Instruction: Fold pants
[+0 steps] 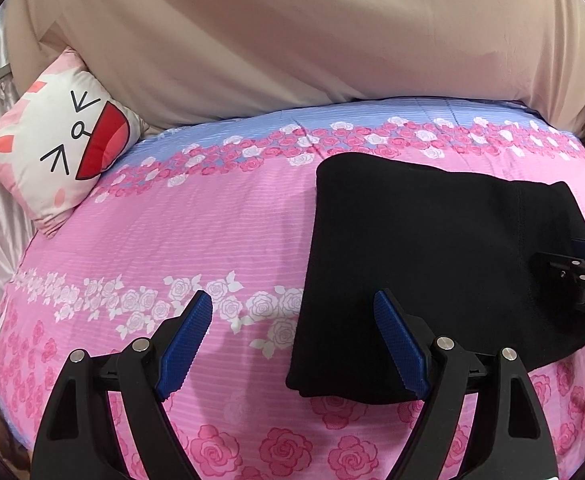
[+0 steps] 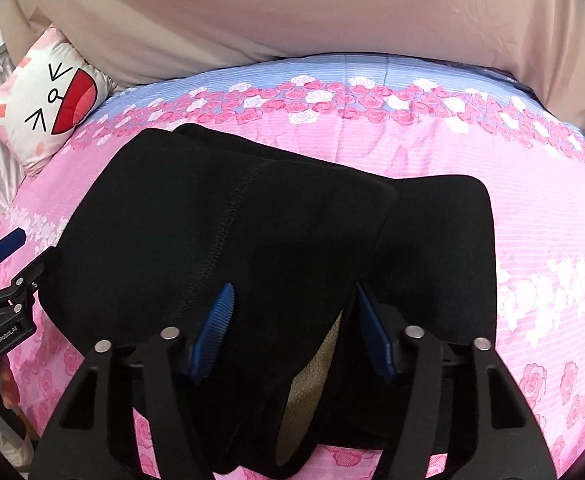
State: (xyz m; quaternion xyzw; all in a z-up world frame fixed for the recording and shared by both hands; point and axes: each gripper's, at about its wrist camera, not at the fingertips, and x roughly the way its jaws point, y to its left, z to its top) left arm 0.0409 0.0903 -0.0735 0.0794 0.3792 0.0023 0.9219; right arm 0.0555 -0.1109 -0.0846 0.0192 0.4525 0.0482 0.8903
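Gripper-wise, we have our right gripper (image 2: 292,332) half-closed around a raised fold of the black pants (image 2: 228,232) lying on the pink bed (image 2: 532,208), our left gripper (image 1: 292,344) wide and empty at their left edge, so a shallow pinch could slip and undo the fold.

Both wrist views look steeply down, close over the bedspread (image 1: 220,216), sharing the pants (image 2: 220,216).
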